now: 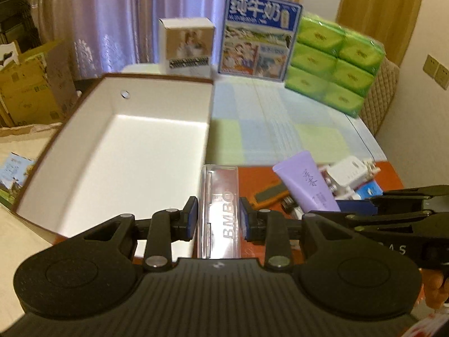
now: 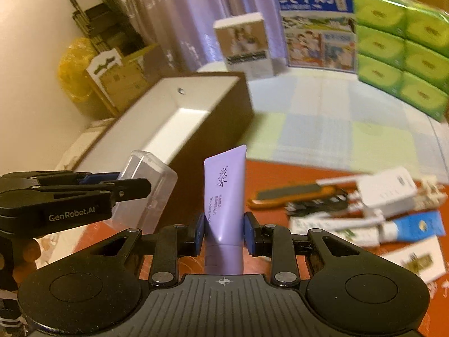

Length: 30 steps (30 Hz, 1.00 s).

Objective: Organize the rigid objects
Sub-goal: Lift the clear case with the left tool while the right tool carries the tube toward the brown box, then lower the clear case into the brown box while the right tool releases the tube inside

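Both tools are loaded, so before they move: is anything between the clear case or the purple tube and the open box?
Nothing visible: the box is empty, with no lid.

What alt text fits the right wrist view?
The right gripper grips a purple tube above the red table. At left, the left gripper holds a clear case beside the open white-lined box.

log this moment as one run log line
left hand-held gripper: shut on clear case | right hand-held gripper: shut on purple tube | white box: empty
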Available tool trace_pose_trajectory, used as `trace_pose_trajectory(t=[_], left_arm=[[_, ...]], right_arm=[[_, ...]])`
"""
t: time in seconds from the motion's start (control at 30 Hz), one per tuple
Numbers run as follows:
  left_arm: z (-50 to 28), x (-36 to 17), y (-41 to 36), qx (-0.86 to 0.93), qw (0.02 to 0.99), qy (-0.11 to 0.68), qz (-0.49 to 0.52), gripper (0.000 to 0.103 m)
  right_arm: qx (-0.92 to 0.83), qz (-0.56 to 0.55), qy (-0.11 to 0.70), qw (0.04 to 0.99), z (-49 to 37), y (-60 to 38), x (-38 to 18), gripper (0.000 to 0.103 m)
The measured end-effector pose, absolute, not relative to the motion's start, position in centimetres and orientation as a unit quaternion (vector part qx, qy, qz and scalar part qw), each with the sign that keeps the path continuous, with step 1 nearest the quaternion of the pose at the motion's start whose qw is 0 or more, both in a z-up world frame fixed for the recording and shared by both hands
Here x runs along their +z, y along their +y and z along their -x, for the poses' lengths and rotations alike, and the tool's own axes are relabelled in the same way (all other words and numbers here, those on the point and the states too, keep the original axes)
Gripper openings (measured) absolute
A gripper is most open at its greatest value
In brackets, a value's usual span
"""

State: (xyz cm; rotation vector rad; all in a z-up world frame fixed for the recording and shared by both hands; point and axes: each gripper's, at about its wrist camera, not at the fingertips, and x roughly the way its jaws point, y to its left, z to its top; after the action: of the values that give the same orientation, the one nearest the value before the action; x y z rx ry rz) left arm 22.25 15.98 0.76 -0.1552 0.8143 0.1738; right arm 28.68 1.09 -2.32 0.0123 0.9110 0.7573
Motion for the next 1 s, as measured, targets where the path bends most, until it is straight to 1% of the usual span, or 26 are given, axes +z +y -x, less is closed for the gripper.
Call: trace_pose_trajectory(t=[0.17,0.57,1.0], left_arm=[[-22.2,1.6,19.0,0.105,0.914,0.385,0.078,0.027],[-22.3,1.5,26.5,0.154,0.904,0.390,0.088,0.027],[-23.0,-1.7,30.9,0.159,0.883,0.432,0.092,0.027]], right_arm=[[0.380,-0.005,0.420,0.824,-29.2,4.5,-1.5,0.026],[0.413,-0.005,0.423,0.807,-30.8,12.4,-1.4,0.026],[0.410,0.042,0.458,0.788,-31.1,18.4,-5.3,0.026]])
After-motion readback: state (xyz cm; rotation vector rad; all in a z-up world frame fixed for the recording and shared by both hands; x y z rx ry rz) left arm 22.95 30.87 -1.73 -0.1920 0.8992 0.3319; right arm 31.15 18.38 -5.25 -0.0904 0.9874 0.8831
